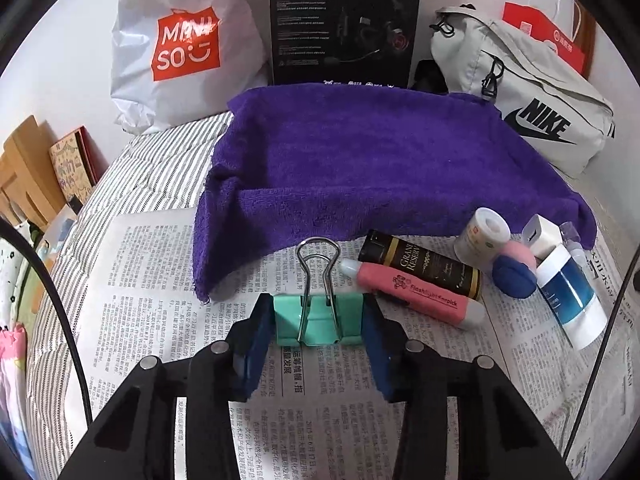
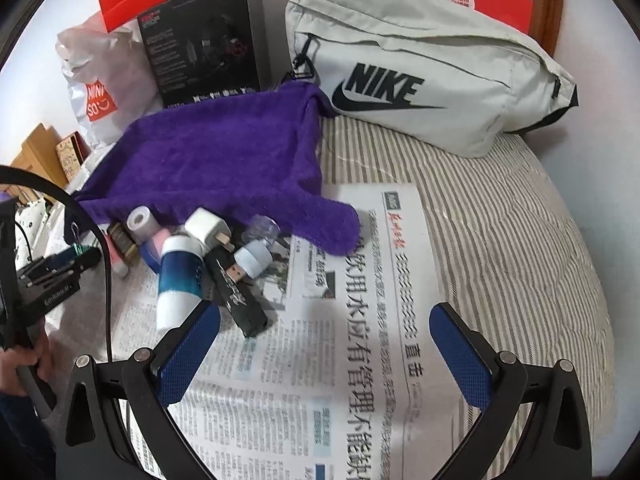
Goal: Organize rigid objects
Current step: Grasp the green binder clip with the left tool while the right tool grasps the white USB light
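Green and shiny, the binder clip (image 1: 318,320) sits clamped between the pads of the left claw (image 1: 318,322) just above the newspaper (image 1: 160,280) on the bed, beside the purple towel (image 1: 360,152), while the right claw (image 2: 324,346) hangs spread apart, holding nothing.

A binder clip (image 1: 318,316) lies on the newspaper (image 1: 160,280), before the towel (image 1: 360,152). Right of it crowd an earpick tube (image 1: 416,294), a tape roll (image 1: 482,234) and, perhaps, a charger plug (image 1: 544,236).
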Action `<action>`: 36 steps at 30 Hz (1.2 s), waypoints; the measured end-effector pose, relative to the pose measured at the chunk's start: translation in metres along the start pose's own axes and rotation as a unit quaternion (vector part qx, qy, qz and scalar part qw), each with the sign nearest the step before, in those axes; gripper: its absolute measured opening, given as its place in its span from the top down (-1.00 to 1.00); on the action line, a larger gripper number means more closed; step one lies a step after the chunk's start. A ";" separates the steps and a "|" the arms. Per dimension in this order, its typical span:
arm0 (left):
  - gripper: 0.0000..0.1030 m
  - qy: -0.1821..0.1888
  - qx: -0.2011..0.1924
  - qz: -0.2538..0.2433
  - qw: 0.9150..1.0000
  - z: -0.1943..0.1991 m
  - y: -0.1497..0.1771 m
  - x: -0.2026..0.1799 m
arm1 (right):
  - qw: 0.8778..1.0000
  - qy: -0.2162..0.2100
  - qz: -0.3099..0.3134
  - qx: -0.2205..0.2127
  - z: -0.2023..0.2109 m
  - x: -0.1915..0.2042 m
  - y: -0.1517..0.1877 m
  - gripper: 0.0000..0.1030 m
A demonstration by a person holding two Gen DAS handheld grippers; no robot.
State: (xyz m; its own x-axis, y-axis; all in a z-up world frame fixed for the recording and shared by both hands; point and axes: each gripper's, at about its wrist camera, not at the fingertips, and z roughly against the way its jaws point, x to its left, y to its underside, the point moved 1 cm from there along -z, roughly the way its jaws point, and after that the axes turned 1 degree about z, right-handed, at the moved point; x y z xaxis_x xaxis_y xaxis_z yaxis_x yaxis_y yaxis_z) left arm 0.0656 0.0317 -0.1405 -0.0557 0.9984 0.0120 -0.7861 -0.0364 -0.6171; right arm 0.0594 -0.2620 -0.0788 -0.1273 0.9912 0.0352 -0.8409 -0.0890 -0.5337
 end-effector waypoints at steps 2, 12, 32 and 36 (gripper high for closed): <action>0.23 -0.001 -0.001 -0.002 1.000 0.000 0.000 -0.001 | 1.000 -0.009 0.005 -0.007 -0.004 0.003 -0.003 -0.99; 0.23 0.001 -0.001 -0.001 1.000 0.000 -0.001 0.000 | 0.998 -0.061 0.022 0.014 -0.044 0.023 -0.017 -0.36; 0.23 0.007 -0.001 0.003 1.000 0.000 0.000 0.001 | 0.998 -0.033 0.047 0.040 -0.061 0.021 -0.015 0.42; 0.23 0.007 -0.001 0.004 1.000 0.000 0.000 0.000 | 0.998 -0.015 0.054 0.033 -0.065 0.025 -0.012 0.42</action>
State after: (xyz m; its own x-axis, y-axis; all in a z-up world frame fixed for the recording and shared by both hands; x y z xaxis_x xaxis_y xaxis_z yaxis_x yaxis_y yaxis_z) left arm 0.0652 0.0317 -0.1405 -0.0524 0.9986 -0.0036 -0.7846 -0.0434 -0.6184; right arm 0.1006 -0.2298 -0.1263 -0.2344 0.9721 0.0056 -0.8539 -0.2031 -0.4791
